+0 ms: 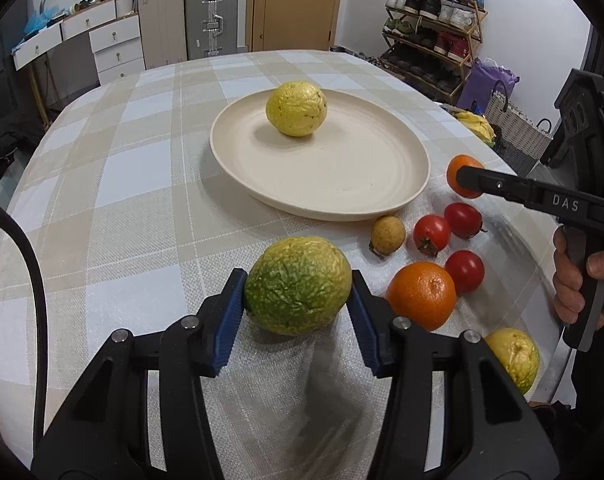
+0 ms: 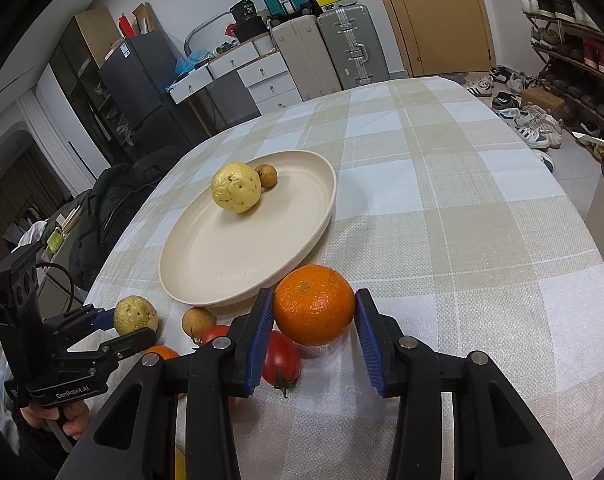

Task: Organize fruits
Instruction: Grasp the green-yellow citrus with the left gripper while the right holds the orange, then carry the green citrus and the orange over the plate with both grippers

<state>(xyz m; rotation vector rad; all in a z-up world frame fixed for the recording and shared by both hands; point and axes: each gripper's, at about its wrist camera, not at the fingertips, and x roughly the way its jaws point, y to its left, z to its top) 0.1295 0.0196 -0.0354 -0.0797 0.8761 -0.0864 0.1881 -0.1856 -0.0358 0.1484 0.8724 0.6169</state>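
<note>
A green-yellow wrinkled fruit [image 1: 298, 286] sits between the blue pads of my left gripper [image 1: 298, 280], which touch it on both sides, low over the checked tablecloth. My right gripper [image 2: 314, 298] is shut on an orange [image 2: 314, 310] just in front of the cream plate [image 2: 230, 256]. On the plate lie a yellow wrinkled fruit [image 2: 236, 188] and a small brown fruit [image 2: 267, 176]. From the left wrist view, the right gripper [image 1: 464, 178] holds its orange [image 1: 460, 164] beside the plate [image 1: 342, 168].
Between the grippers lie loose fruit: a second orange [image 1: 422, 294], three red fruits [image 1: 432, 234], a small brown one [image 1: 388, 236] and a yellow one [image 1: 514, 356] near the table's edge. Bananas [image 1: 476, 122] sit at the far right.
</note>
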